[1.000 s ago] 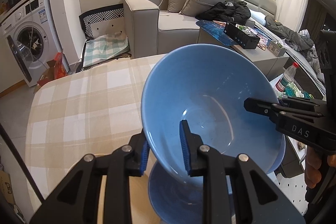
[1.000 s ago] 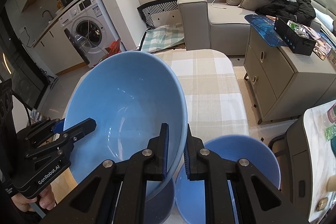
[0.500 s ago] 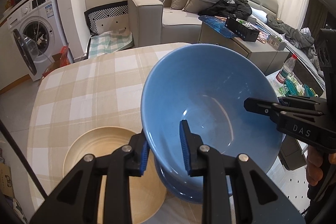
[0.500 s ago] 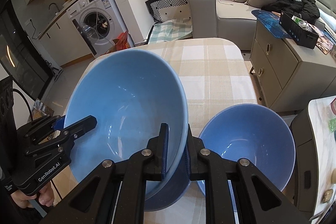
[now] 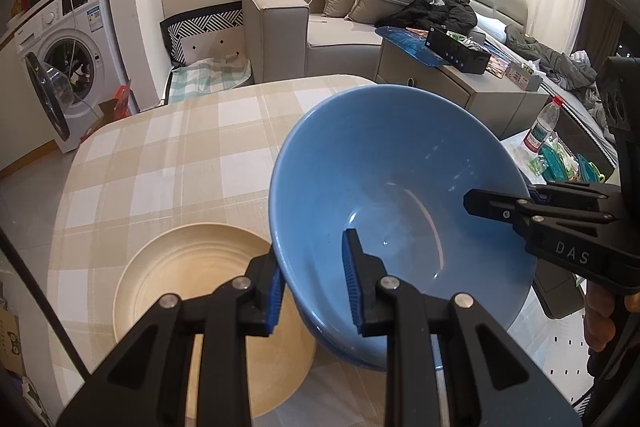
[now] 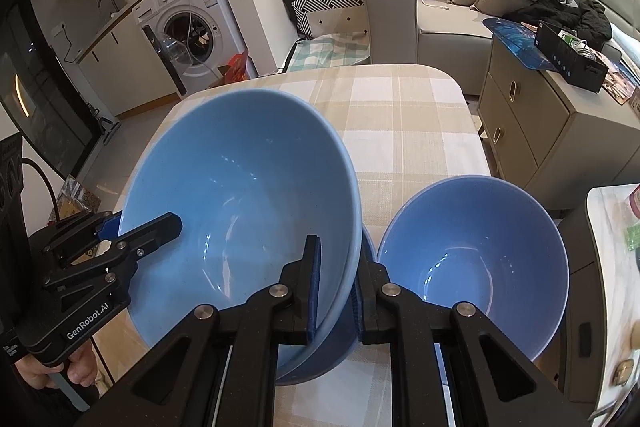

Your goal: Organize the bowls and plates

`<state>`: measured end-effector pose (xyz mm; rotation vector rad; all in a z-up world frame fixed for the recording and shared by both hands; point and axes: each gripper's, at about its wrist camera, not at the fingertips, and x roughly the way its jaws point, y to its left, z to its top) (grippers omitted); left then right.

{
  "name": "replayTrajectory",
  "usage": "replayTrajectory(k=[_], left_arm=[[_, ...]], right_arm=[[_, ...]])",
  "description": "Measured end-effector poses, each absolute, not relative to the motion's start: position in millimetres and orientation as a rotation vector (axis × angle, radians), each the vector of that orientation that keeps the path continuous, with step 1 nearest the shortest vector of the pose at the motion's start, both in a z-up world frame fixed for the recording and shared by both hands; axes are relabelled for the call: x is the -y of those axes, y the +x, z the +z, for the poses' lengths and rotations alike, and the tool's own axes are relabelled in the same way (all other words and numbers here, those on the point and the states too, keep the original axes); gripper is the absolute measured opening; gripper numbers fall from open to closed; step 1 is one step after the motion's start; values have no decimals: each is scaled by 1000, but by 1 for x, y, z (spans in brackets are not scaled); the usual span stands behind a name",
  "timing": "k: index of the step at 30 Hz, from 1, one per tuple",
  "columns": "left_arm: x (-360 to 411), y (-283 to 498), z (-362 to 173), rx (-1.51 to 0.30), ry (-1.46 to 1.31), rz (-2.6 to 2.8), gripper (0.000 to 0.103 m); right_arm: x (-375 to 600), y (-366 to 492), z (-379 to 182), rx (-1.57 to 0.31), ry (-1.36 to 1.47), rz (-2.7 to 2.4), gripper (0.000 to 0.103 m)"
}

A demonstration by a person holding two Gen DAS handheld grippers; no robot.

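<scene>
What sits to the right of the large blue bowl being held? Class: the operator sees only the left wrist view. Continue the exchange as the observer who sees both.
Observer: A smaller blue bowl stands on the table, right of the large blue bowl.
Operator: Anything inside it?
Observer: No, its inside is bare.
Operator: Does it touch the large one?
Observer: They are very close, but the right gripper hides the gap, so I cannot tell.
</scene>
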<state>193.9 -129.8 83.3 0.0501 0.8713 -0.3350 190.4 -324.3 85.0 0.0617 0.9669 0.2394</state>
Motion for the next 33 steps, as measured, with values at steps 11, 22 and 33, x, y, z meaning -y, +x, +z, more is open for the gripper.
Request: replayTrajectory(k=[11,22,33], left_arm=[[130,189,70,-890,60,-335,24],[127,191,56,-923,56,-340,24],[132,188,49,-937,75,-359,26]], right_arm=[[324,184,68,-994,61,244,13],[316,186,57,-1033,45,237,13],[319,183,51,-1057,27,221,14]])
